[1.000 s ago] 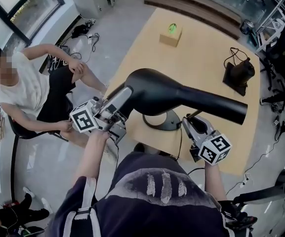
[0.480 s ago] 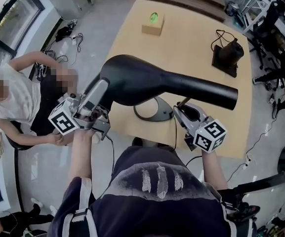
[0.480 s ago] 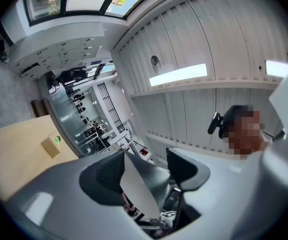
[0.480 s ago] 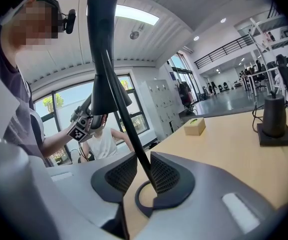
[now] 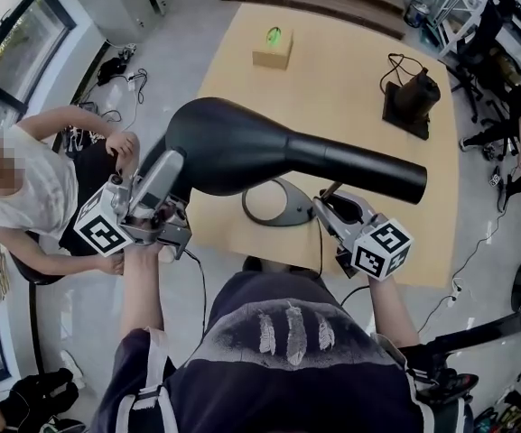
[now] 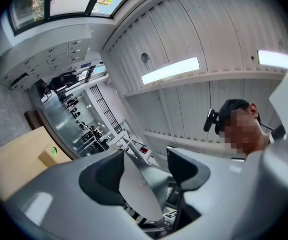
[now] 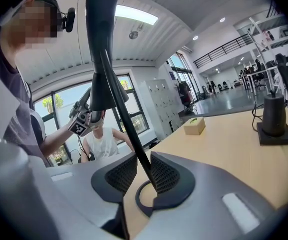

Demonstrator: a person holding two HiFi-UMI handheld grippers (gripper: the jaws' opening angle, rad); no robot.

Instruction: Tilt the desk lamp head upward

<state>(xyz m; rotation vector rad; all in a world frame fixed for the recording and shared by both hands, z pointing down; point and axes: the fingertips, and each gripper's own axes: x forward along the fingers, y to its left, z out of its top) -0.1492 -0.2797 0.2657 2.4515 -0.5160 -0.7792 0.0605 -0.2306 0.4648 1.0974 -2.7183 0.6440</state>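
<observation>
While the black lamp head (image 5: 269, 156) hangs above the near edge of the table (image 5: 350, 88), wide end to the left, my left gripper (image 6: 143, 170) stands open around that end's edge, one pad against it and the other clear. My right gripper (image 7: 143, 175) is clamped on the thin stem (image 7: 130, 129) just above the ring base (image 7: 139, 200). A small box (image 5: 273, 48) sits at the table's far side, and a seated person (image 5: 34, 188) is off to the left.
</observation>
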